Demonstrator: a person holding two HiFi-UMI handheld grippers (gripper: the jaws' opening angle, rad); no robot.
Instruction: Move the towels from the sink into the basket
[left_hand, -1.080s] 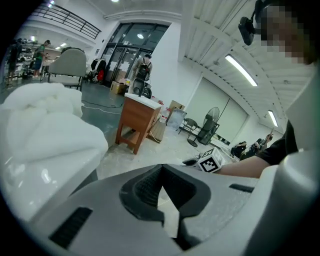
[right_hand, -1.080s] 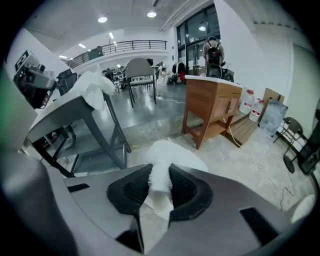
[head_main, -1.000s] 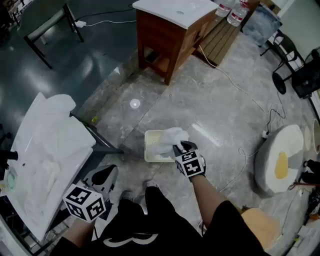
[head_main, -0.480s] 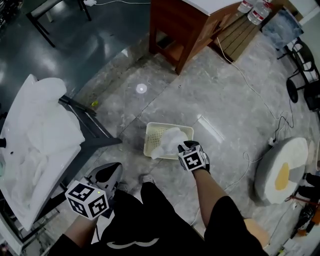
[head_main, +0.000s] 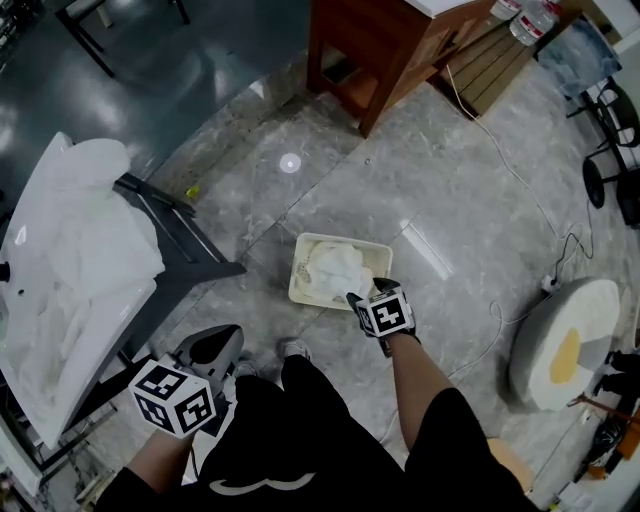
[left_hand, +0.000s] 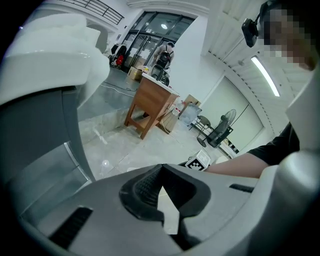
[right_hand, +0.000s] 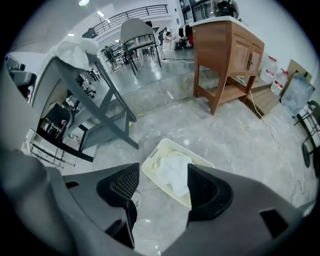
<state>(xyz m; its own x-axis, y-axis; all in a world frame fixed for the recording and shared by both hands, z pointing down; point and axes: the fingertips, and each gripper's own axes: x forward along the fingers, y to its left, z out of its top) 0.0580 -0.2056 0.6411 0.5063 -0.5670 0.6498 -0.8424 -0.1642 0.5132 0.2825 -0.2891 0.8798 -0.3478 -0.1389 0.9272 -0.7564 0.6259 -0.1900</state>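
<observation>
Towels (head_main: 95, 225) lie heaped, white and crumpled, in the tilted white sink (head_main: 50, 385) at the far left, which leans on a dark metal stand (head_main: 190, 258). Just right of the sink's lower end, close to the person's body, hangs the left gripper (left_hand: 162, 167). Its own view shows the two jaws pressed together at their tips with nothing caught between them. It is well apart from the heaped towels and from the basket.

Further right, on the grey marble floor, sits the cream basket (head_main: 296, 275), with one white towel (head_main: 335, 268) bunched loosely inside it. The right gripper (head_main: 362, 293) points steeply down at the basket's near right edge. Its jaws have just been opening and now stand spread wide. In the right gripper view the towel shows through the gap between them, lying down in the basket beyond the tips, and neither pad presses on it.

Beyond the basket, a wooden cabinet (head_main: 390, 45) stands at the top of the head view, and a white cable (head_main: 500, 170) trails across the floor to the right. At the far right rests a round white object with a yellow patch (head_main: 555, 340).
</observation>
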